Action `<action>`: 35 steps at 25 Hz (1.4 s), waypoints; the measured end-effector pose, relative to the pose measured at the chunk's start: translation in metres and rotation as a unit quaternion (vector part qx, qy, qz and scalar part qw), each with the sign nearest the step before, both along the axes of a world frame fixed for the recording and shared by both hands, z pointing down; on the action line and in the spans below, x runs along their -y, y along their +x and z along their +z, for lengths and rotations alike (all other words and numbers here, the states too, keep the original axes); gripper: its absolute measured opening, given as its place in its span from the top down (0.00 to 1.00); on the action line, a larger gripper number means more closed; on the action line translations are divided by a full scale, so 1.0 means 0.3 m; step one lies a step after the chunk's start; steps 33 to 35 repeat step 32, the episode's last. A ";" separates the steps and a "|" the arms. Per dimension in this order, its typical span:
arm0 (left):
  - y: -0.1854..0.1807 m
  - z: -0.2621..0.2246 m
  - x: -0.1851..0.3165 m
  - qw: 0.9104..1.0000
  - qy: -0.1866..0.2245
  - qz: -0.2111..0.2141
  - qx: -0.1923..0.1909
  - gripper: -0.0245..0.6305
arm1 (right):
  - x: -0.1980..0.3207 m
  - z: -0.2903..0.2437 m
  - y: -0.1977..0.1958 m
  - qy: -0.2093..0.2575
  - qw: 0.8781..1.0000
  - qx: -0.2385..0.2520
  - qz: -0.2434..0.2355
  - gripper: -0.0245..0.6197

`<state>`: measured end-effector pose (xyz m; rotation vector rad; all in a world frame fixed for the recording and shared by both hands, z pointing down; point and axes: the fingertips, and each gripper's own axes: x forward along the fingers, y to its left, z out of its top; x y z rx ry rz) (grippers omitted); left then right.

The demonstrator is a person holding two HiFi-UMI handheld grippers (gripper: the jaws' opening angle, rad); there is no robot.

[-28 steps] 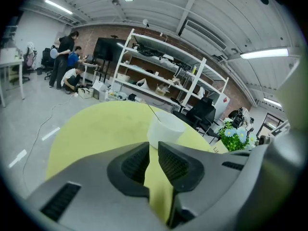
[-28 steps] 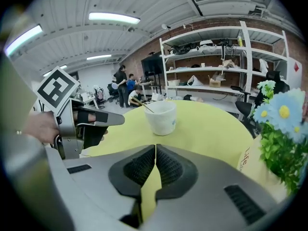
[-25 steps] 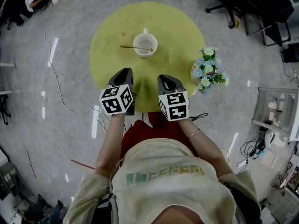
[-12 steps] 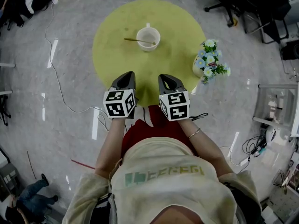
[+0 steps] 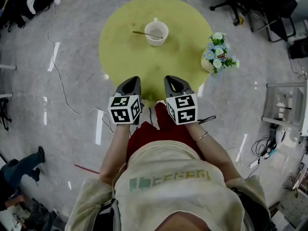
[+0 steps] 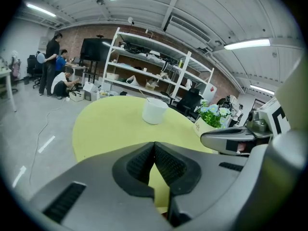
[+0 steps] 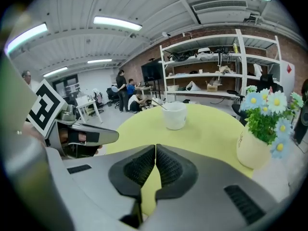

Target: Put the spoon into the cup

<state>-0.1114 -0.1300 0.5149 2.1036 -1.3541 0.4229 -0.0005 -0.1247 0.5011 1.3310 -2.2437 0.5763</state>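
Observation:
A white cup (image 5: 156, 33) stands on the round yellow-green table (image 5: 125, 57), toward its far side. The spoon (image 5: 144, 33) rests in the cup with its handle sticking out over the rim to the left. The cup shows again in the left gripper view (image 6: 154, 111) and in the right gripper view (image 7: 174, 115), well ahead of the jaws. My left gripper (image 5: 129, 85) and right gripper (image 5: 173, 84) hang side by side over the table's near edge, far from the cup. Both are shut with nothing between the jaws.
A vase of blue and white flowers (image 5: 215, 59) stands at the table's right edge, also at the right in the right gripper view (image 7: 260, 124). Cables (image 5: 62, 90) trail over the floor at left. Office chairs (image 5: 240, 4) stand at far right, shelving (image 6: 144, 71) behind.
Both grippers have drawn back toward the person, further from the cup, and the view has shifted so the table sits higher in frame. The spoon stays in the cup.

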 end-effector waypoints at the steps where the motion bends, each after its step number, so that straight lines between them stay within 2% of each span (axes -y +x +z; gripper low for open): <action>1: -0.006 -0.002 -0.016 1.000 0.001 -0.001 -0.001 0.93 | -0.013 -0.003 -0.002 0.002 1.000 0.000 0.001 0.90; 11: -0.065 -0.055 -0.128 1.000 0.027 -0.004 -0.007 0.93 | -0.118 -0.061 -0.031 0.037 0.999 0.008 0.017 0.91; 26: -0.162 -0.209 -0.277 0.994 0.109 -0.010 -0.029 0.93 | -0.287 -0.179 0.007 0.104 0.992 0.033 0.065 0.91; 32: -0.213 -0.280 -0.322 0.991 0.127 -0.020 -0.032 0.93 | -0.327 -0.271 0.030 0.134 0.986 0.052 0.081 0.91; 35: -0.213 -0.280 -0.322 0.991 0.127 -0.020 -0.032 0.93 | -0.327 -0.271 0.030 0.134 0.986 0.052 0.081 0.91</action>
